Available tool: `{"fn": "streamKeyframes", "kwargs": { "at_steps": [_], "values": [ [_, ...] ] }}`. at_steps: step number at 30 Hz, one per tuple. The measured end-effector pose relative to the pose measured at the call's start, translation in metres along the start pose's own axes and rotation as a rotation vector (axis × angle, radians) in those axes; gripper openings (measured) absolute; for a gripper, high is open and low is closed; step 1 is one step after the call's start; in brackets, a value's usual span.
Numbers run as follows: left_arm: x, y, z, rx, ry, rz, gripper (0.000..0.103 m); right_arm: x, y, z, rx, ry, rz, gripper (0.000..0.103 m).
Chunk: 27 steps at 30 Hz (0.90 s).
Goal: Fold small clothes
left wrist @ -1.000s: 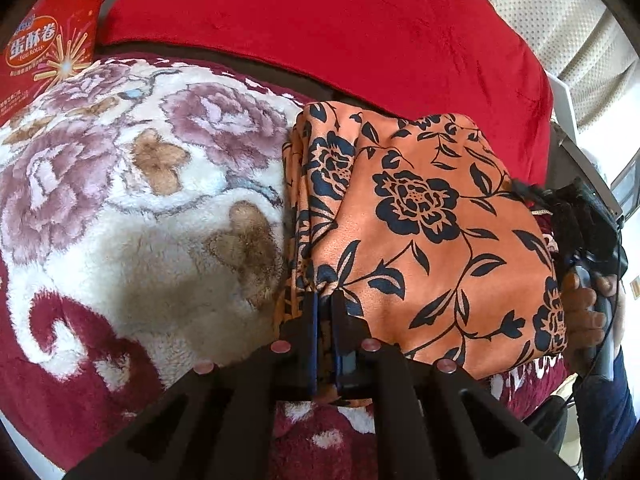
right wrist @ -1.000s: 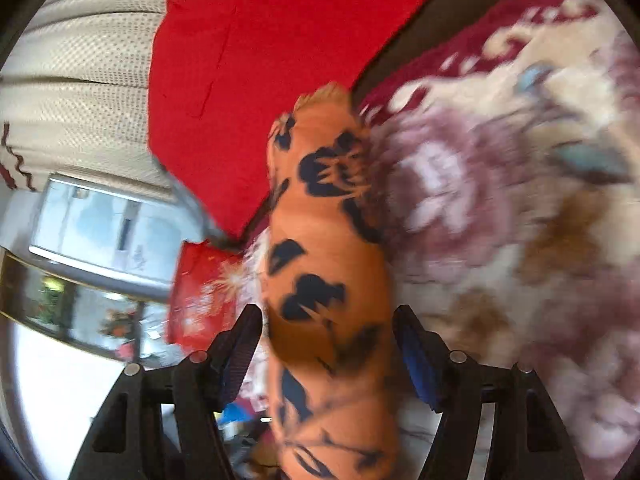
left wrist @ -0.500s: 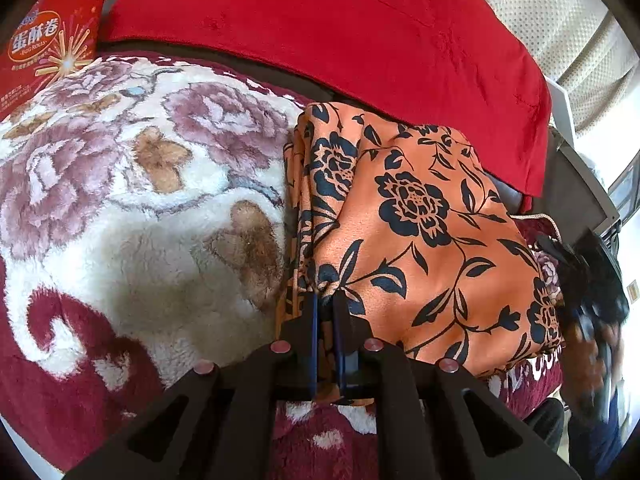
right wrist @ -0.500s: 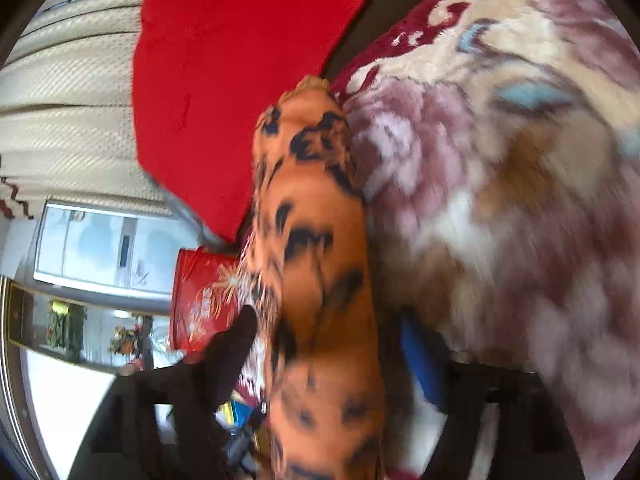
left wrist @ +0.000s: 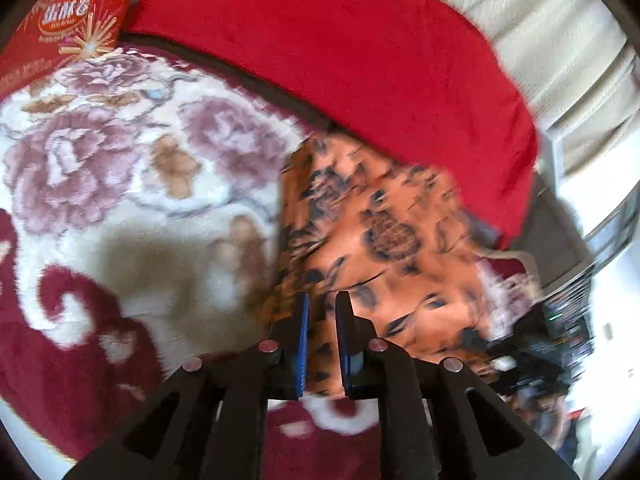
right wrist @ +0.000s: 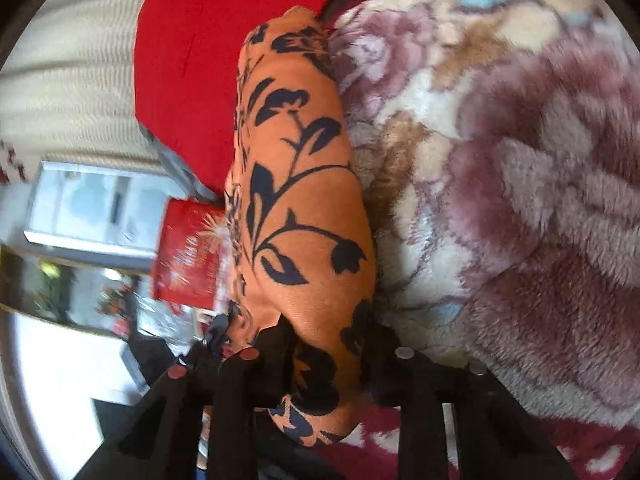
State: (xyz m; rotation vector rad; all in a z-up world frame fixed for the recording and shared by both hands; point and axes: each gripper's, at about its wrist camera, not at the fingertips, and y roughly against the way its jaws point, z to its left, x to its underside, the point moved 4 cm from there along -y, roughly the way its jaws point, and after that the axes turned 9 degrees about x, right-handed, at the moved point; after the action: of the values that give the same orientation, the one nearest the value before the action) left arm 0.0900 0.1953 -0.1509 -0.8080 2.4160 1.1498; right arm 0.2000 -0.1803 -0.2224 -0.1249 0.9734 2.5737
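Note:
An orange garment with a black flower print (left wrist: 384, 232) lies folded on a plush floral blanket (left wrist: 120, 184). My left gripper (left wrist: 322, 300) is at the garment's near left edge. Its jaws are opening, a narrow gap shows between the blue pads, and cloth lies in that gap. In the right wrist view the same garment (right wrist: 296, 184) runs away from me as a long thick fold. My right gripper (right wrist: 328, 332) is at its near end. Its jaws are closing, and both fingers touch the bunched cloth between them.
A red cushion (left wrist: 360, 60) lies behind the garment, with a cream curtain beyond it. A red snack bag (left wrist: 68, 20) stands at the far left of the blanket. The blanket (right wrist: 520, 160) spreads wide to the right of the fold.
The left jaws have parted a little from their tight pinch. The right gripper has sunk towards the fold's near end, and its jaws have come in from wide apart onto the cloth.

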Motion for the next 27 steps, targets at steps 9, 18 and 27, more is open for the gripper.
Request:
{"fn": "streamKeyframes", "kwargs": {
  "at_steps": [9, 18, 27],
  "values": [
    [-0.020, 0.004, -0.012, 0.017, 0.041, 0.024, 0.031, 0.001, 0.030, 0.015, 0.031, 0.076, -0.035, 0.083],
    [-0.034, -0.054, 0.002, 0.007, 0.044, 0.103, 0.046, -0.050, 0.038, 0.025, 0.105, 0.128, -0.114, 0.088],
    [-0.025, -0.052, 0.008, 0.014, 0.056, 0.073, 0.049, -0.057, 0.012, 0.055, 0.249, 0.279, -0.089, 0.042]
  ]
}}
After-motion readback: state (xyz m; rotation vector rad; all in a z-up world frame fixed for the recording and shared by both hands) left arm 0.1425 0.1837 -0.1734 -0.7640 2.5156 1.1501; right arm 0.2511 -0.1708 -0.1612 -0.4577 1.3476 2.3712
